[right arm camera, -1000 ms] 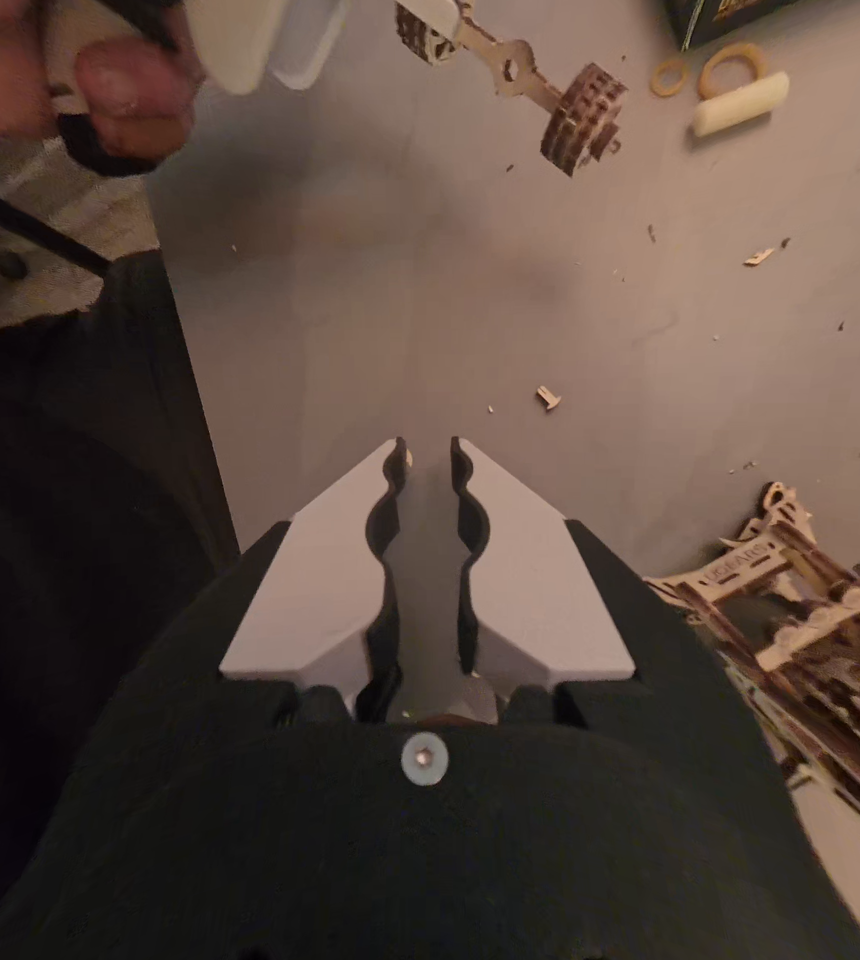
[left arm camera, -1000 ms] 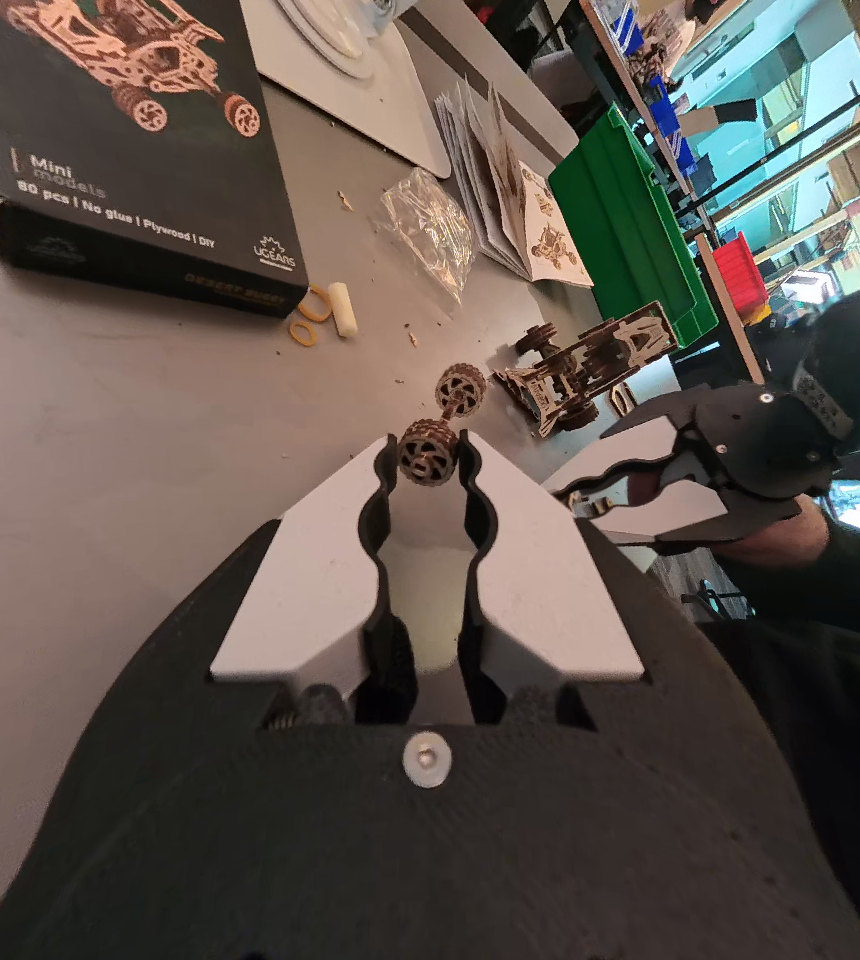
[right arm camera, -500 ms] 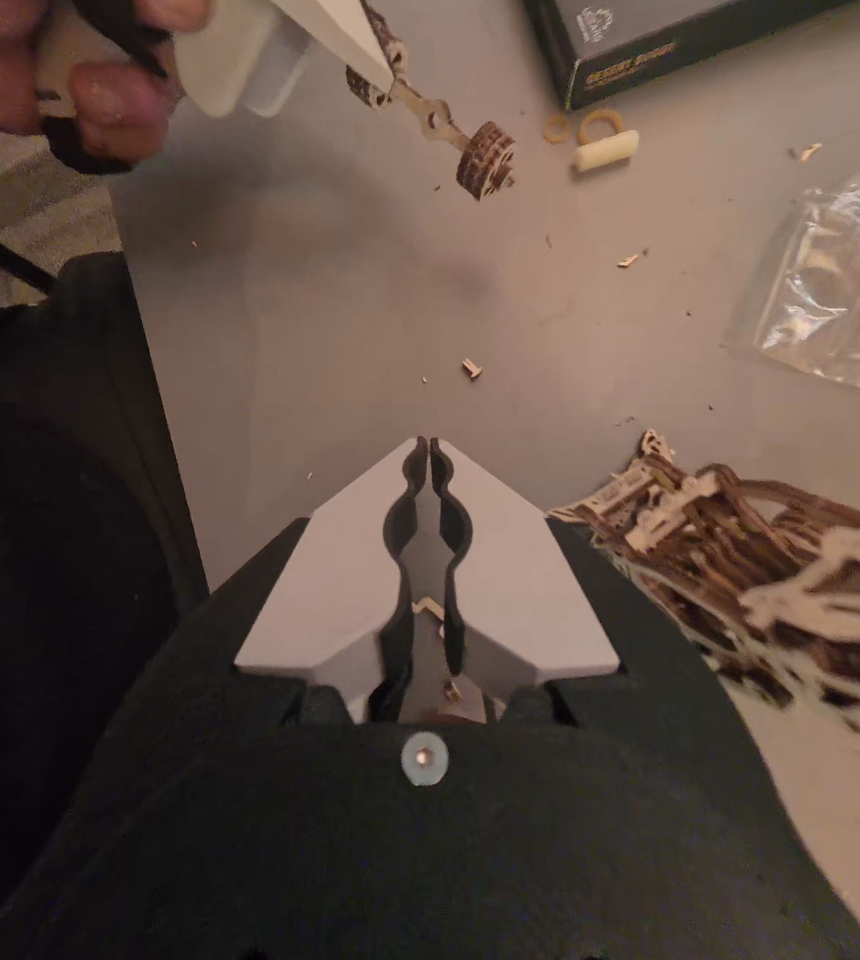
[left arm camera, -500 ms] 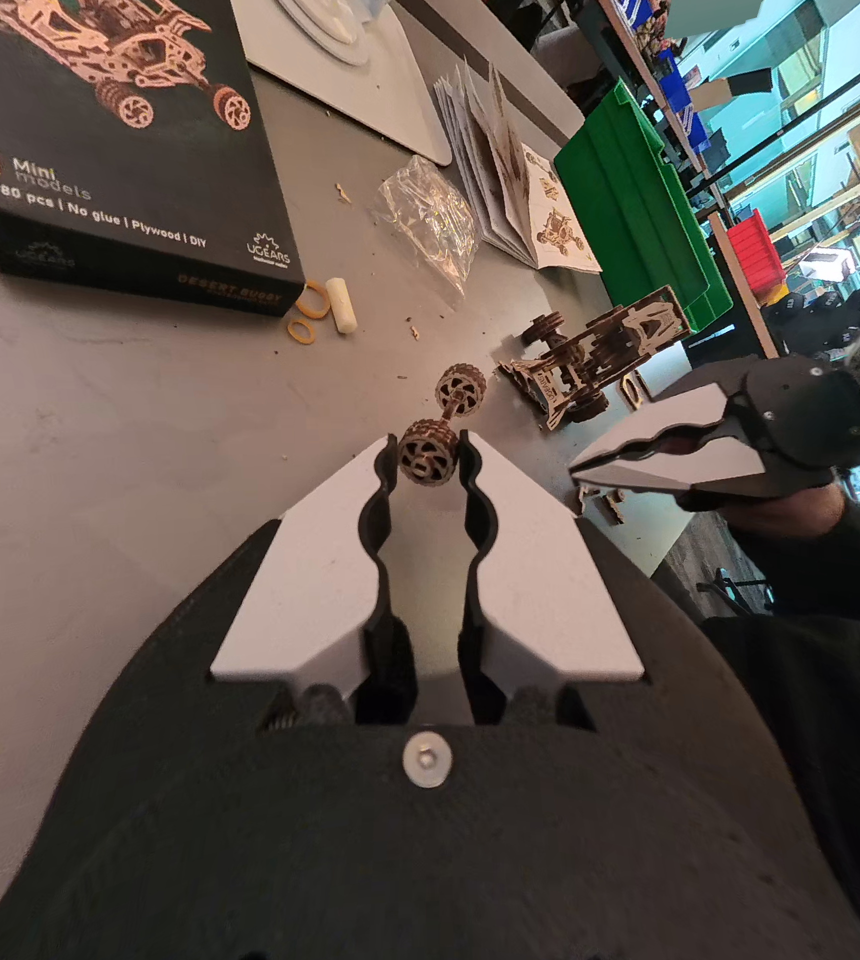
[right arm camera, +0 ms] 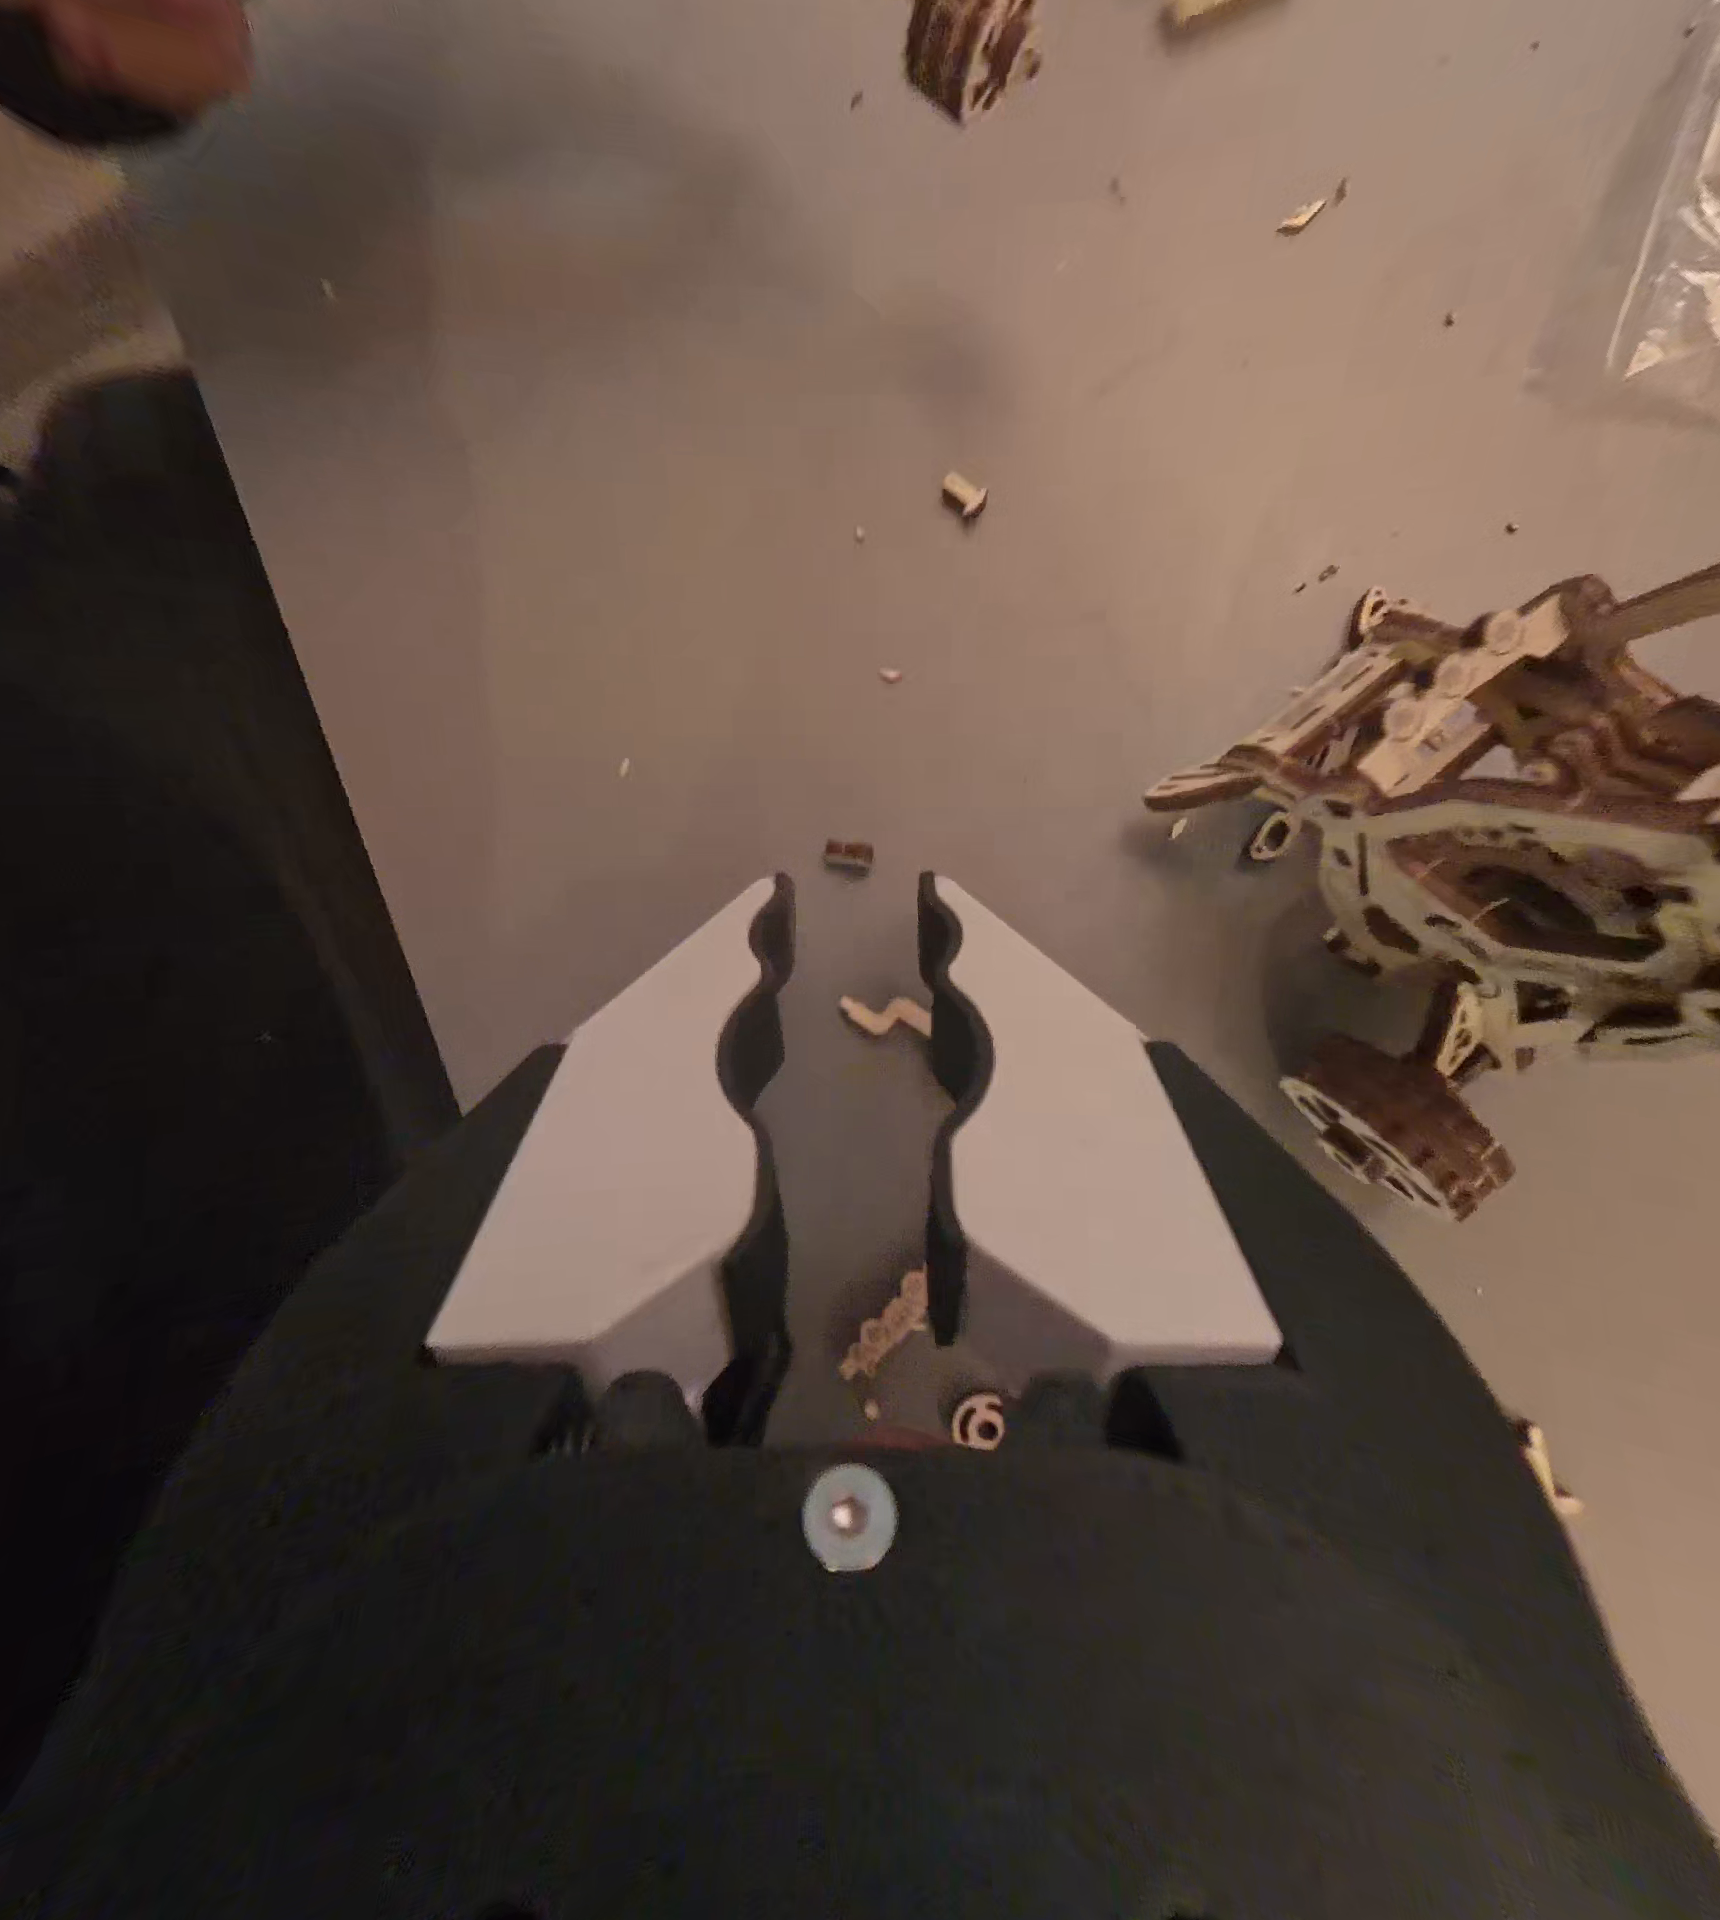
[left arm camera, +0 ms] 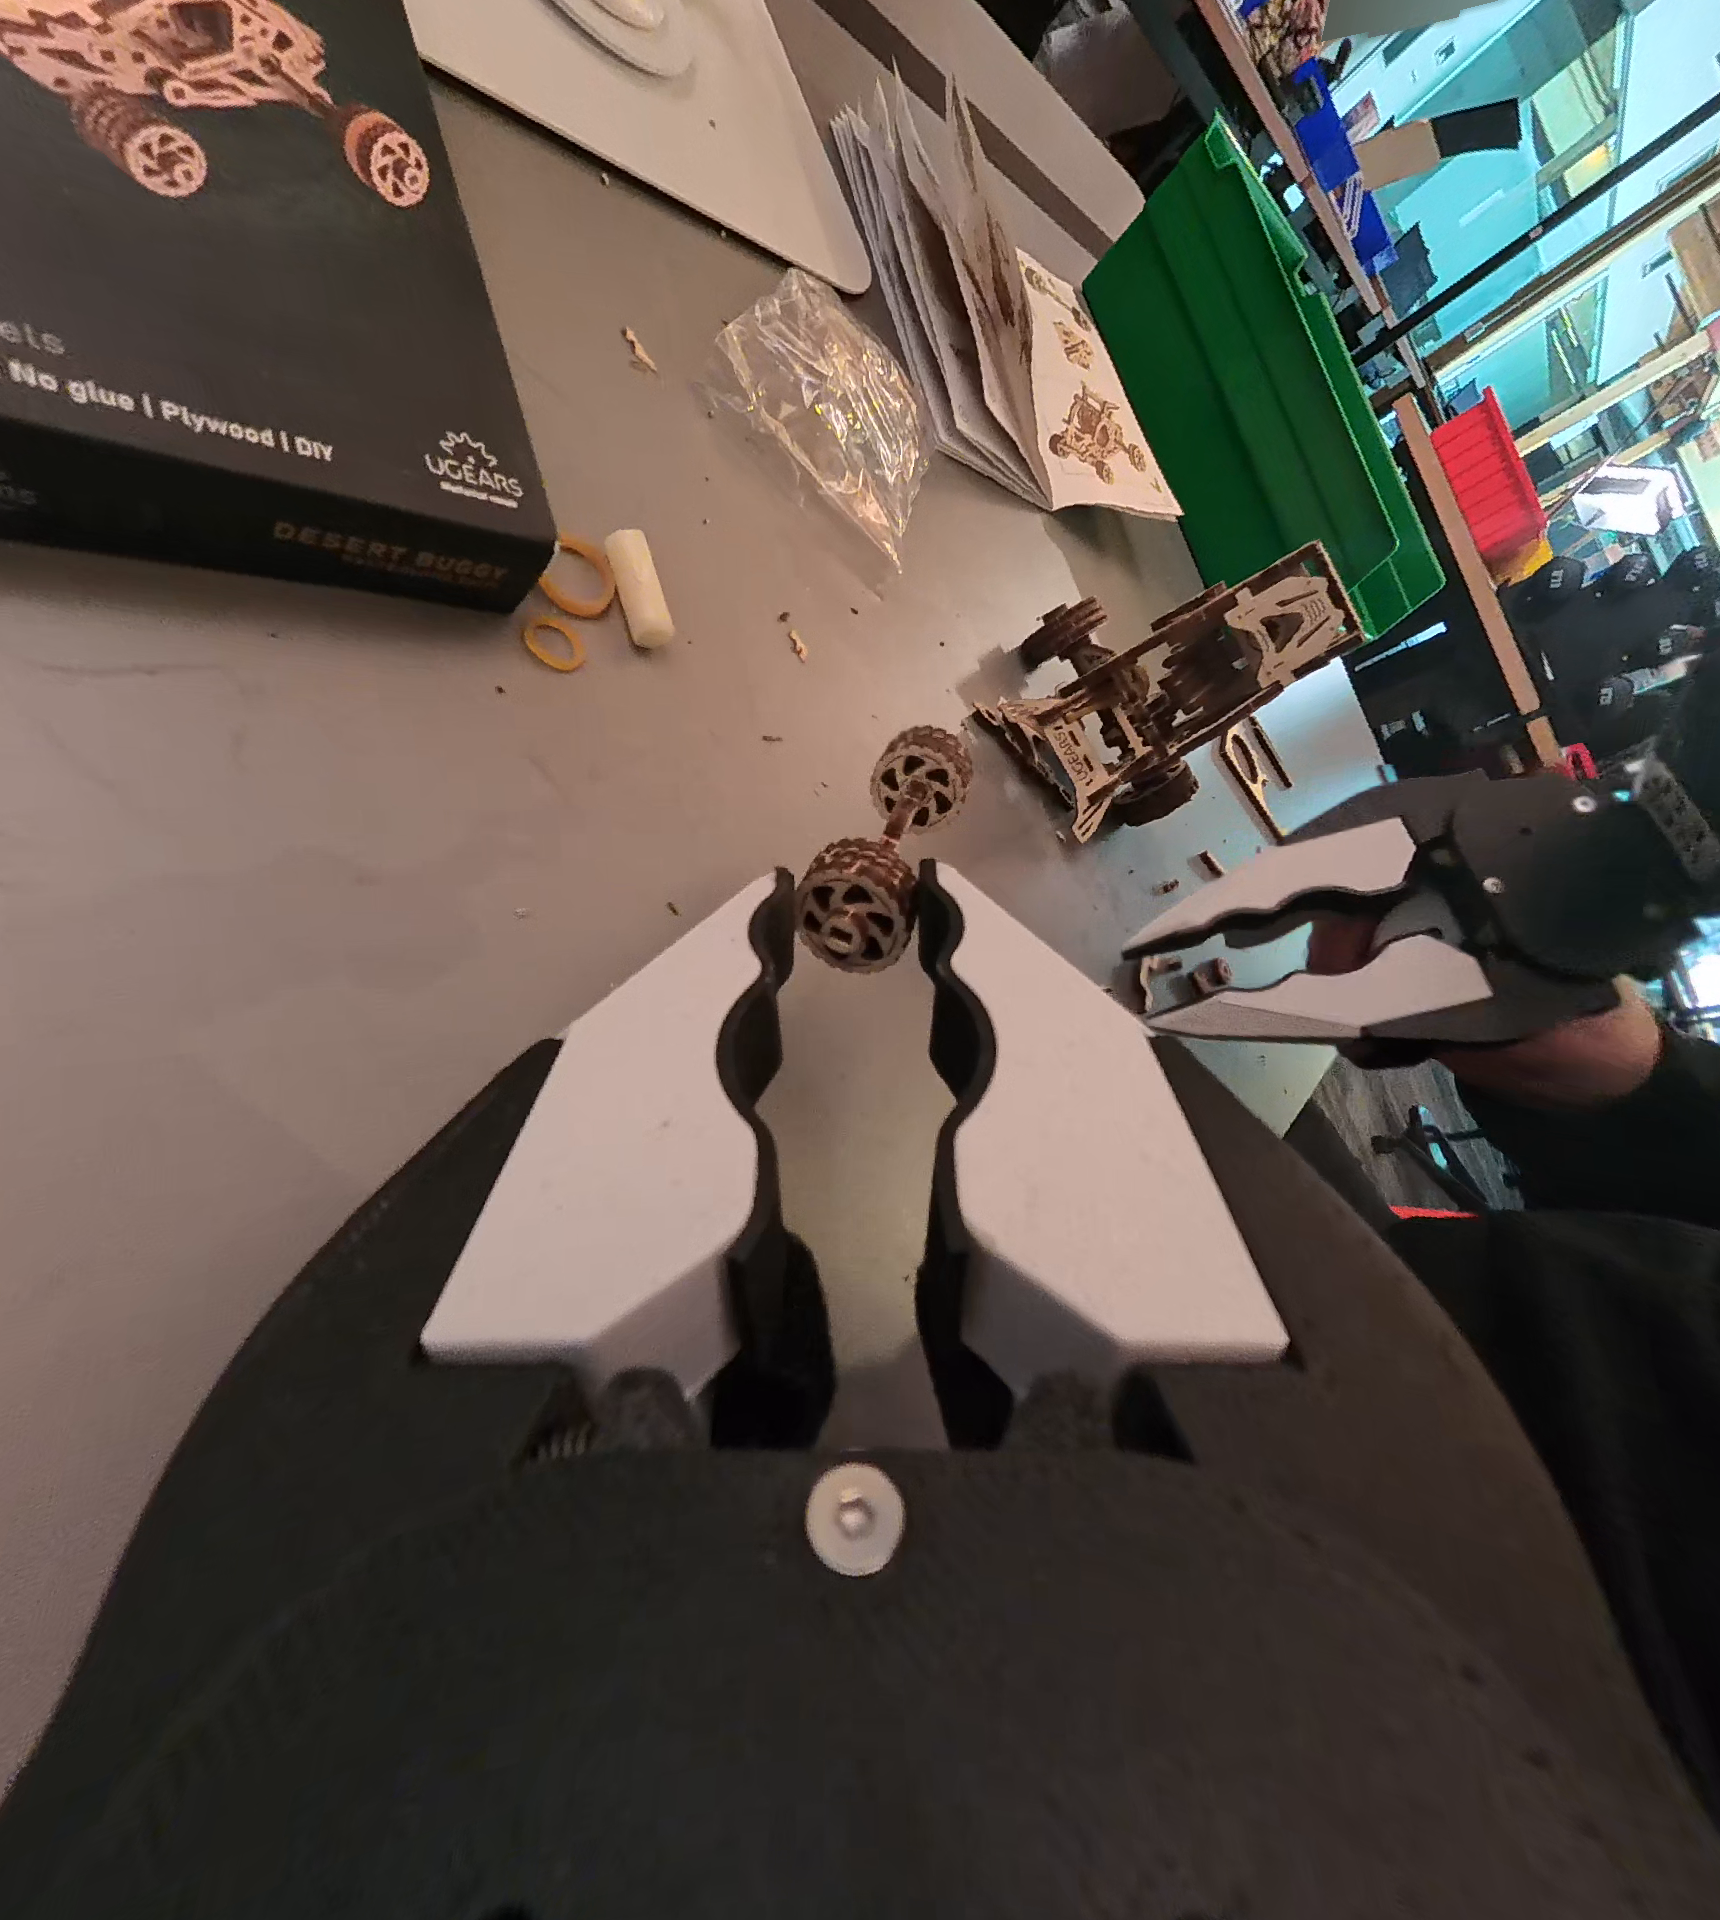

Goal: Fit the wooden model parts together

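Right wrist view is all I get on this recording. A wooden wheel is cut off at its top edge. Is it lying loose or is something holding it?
Observer: It is held. The left gripper is shut on one wheel of a wheel axle, and the second wheel sticks out ahead.
Operator: What lies past the plastic bag at my top right?
Observer: An open instruction booklet, with a green bin beyond it.
Operator: Where is the kit's packaging?
Observer: A black box lies flat on the table, with two rubber bands at its near corner.
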Demonstrator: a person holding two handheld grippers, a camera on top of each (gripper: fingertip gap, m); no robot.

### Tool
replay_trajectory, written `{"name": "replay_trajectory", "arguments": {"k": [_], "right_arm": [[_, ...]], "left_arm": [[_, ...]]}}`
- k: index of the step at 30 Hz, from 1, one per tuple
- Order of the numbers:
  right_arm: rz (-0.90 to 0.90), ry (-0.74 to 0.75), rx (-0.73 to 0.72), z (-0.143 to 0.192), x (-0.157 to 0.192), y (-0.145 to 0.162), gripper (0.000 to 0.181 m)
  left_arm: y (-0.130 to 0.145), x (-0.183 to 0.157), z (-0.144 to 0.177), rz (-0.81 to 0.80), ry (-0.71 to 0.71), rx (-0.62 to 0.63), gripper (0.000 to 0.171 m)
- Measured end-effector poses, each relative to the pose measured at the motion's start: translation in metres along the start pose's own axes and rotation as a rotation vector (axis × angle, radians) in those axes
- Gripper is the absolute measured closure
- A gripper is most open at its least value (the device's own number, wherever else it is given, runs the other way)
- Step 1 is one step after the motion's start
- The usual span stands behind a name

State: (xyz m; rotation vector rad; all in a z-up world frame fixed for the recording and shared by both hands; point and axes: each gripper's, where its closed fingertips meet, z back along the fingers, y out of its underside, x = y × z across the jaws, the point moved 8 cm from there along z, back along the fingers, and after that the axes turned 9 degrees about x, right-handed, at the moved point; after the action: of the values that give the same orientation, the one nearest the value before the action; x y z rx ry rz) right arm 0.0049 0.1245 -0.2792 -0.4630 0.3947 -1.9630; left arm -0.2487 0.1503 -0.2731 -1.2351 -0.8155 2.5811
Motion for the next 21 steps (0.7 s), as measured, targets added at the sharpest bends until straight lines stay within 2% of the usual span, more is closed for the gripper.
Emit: {"name": "replay_trajectory", "arguments": {"k": [1,5,7,15,18,21], "right_arm": [[0.019,0.004,0.022,-0.001,0.002,0.003,0.165],[-0.01,0.018,0.039,-0.005,0.008,0.0,0.162],[0.02,0.105,0.036,-0.006,0.002,-0.002,0.168],[0.133,0.034,0.043,-0.014,-0.002,-0.008,0.181],[0.114,0.004,0.032,-0.014,0.0,-0.011,0.18],[0.12,-0.021,0.046,-0.013,0.002,-0.008,0.167]], "left_arm": [[0.001,0.0,-0.001,-0.002,0.001,0.006,0.151],[0.002,-0.003,-0.005,-0.014,0.002,0.02,0.151],[0.002,-0.004,-0.005,-0.023,-0.002,0.024,0.151],[0.004,-0.008,-0.01,-0.044,0.005,0.045,0.151],[0.006,-0.01,-0.014,-0.049,0.01,0.06,0.151],[0.007,-0.013,-0.017,-0.057,0.016,0.073,0.151]]}}
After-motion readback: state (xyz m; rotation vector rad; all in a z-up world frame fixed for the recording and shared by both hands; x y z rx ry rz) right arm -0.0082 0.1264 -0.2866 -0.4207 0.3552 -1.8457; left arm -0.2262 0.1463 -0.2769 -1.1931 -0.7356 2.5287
